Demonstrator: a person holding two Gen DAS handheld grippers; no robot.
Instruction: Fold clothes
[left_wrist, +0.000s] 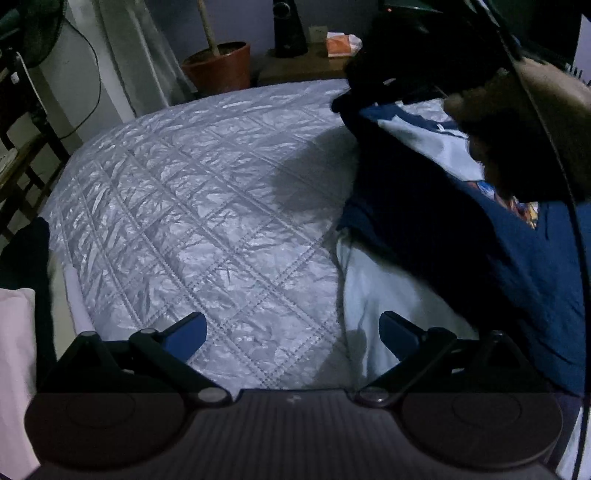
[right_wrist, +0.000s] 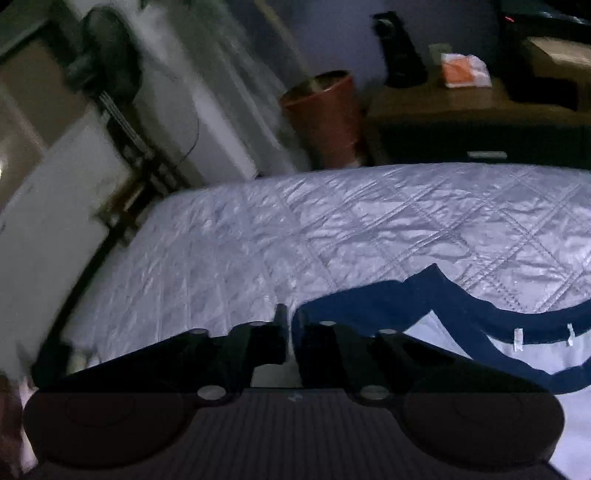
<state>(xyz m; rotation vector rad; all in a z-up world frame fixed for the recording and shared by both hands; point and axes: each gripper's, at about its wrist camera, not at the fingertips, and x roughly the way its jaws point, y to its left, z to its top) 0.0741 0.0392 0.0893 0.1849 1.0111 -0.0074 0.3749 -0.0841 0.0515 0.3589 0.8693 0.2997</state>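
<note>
Left wrist view: left gripper (left_wrist: 292, 332) low over quilted bedspread (left_wrist: 192, 206), fingers spread, empty. Right gripper (right_wrist: 290, 332) pinched on garment (right_wrist: 461, 325) edge, fabric between tips (blurred, dim). Garment pale with navy trim, partly lifted at bed's right side; far end hidden behind person's hand (left_wrist: 535, 122).

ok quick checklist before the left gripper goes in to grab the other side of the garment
1. Right gripper fingers closed on the navy-and-white garment: ok, edge pinched.
2. Left gripper open and empty: ok.
3. Quilted bedspread under the left gripper bare: ok.
4. Free garment edge close to the left fingers: ok, white fabric lies beside the right-hand finger.
5. Garment lying flat: not ok, it is bunched and lifted.
6. Person's hand and cable clear of the path: cannot tell.
</note>
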